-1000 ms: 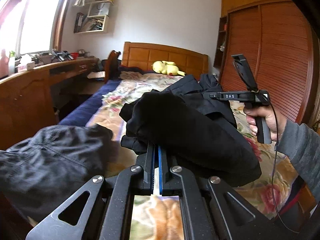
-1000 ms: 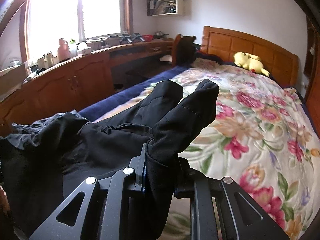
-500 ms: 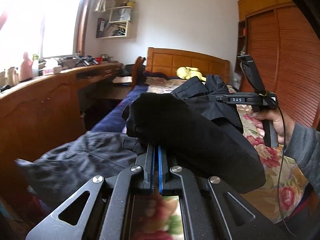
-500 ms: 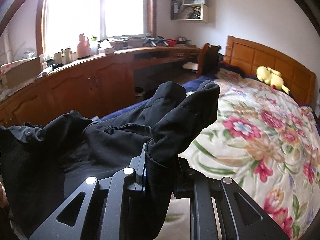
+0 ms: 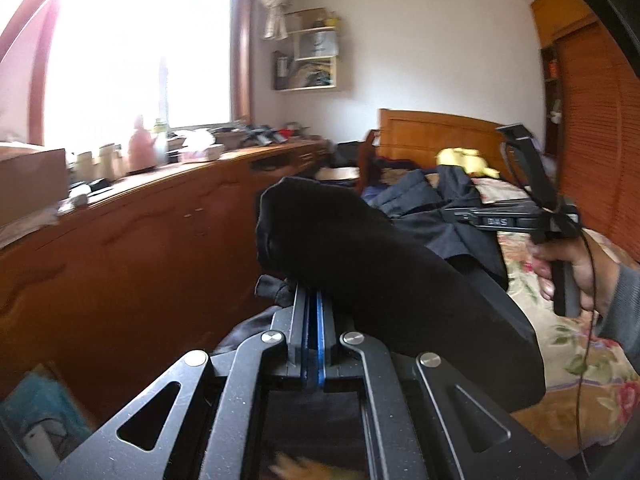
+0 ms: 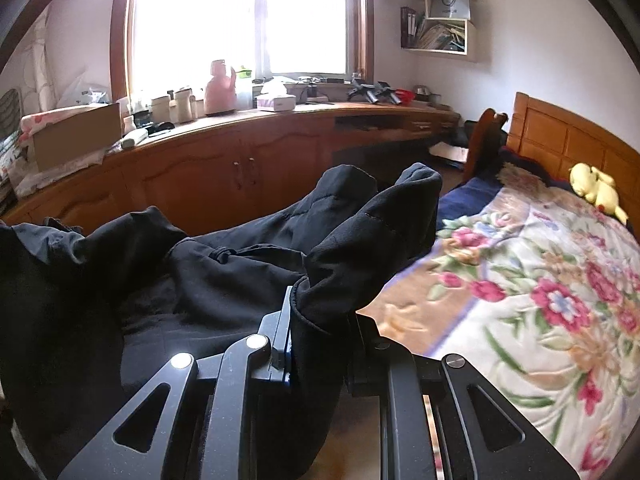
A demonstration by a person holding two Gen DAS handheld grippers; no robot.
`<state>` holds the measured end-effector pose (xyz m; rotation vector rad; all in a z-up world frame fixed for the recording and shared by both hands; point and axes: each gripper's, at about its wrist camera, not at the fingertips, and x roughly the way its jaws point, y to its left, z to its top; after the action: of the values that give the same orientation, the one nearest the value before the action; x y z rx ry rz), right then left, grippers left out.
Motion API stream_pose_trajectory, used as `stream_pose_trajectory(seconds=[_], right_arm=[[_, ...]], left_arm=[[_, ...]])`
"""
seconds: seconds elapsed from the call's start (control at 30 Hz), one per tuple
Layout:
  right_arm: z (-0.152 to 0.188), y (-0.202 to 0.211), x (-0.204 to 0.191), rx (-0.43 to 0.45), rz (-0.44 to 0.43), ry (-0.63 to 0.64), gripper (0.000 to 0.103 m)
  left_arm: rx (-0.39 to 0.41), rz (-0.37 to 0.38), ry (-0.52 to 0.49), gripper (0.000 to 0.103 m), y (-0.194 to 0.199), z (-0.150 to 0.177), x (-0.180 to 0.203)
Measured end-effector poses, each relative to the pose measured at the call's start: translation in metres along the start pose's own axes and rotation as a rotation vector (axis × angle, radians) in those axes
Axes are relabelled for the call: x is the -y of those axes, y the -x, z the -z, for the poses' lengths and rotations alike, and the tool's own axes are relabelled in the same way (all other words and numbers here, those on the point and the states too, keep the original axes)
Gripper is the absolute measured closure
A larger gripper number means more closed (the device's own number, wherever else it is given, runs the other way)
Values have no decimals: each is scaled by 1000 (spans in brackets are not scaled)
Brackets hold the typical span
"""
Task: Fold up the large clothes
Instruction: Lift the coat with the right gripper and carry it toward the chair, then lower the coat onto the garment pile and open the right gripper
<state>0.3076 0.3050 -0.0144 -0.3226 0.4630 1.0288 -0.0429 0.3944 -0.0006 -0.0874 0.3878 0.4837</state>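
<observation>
Above the flowered bedspread (image 6: 540, 300), a large black garment (image 6: 224, 272) hangs lifted between the two grippers, its bulk sagging at the left of the right wrist view, in front of the long wooden bench (image 6: 248, 152) under the window (image 6: 240, 16). A thick folded edge of it rises from the right gripper (image 6: 316, 320), whose fingers are clamped on that fabric, with cloth bunched between them. Seen from the left wrist, another rounded fold of the same garment (image 5: 360, 264) lies over the left gripper (image 5: 314, 300); its fingers are pressed together, and a small tuft of cloth shows at their tip, though the frame is blurred there. To the right in that view, a hand (image 5: 568, 268) in a grey sleeve grips the handle of the right gripper (image 5: 460, 212), which reaches into the dark cloth. Beyond, a yellow plush toy (image 6: 596, 188) rests by the wooden headboard (image 6: 568, 140), and a pink jug (image 6: 218, 88) stands on the bench.
</observation>
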Motion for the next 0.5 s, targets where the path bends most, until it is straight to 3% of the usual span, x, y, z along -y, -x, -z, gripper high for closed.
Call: stream_pose_trajectory(seconds=[0.07,0.17,0.23,0.37,0.43,0.5], right_arm=[[9,-13,-6,-36,-6,9,81],[33,-48,-10,-205,-15,30,76],[53,-60,-10,-266,37,69,71],[69,-55,14,-266,38,33,59],[72,-45,26,-252,30,27,54],[75,-36,34,-241,21,33,49]], left_arm=[[-51,-40,-5,100,-11,9,-11],[-133,-60,39,100,-29,27,-27],[-146,-82,62,99,-32,37,-33],[-119,-74,82,85,-20,39,-33],[-97,-63,72,71,-12,34,-27],[-79,-59,55,68,-6,29,-21]])
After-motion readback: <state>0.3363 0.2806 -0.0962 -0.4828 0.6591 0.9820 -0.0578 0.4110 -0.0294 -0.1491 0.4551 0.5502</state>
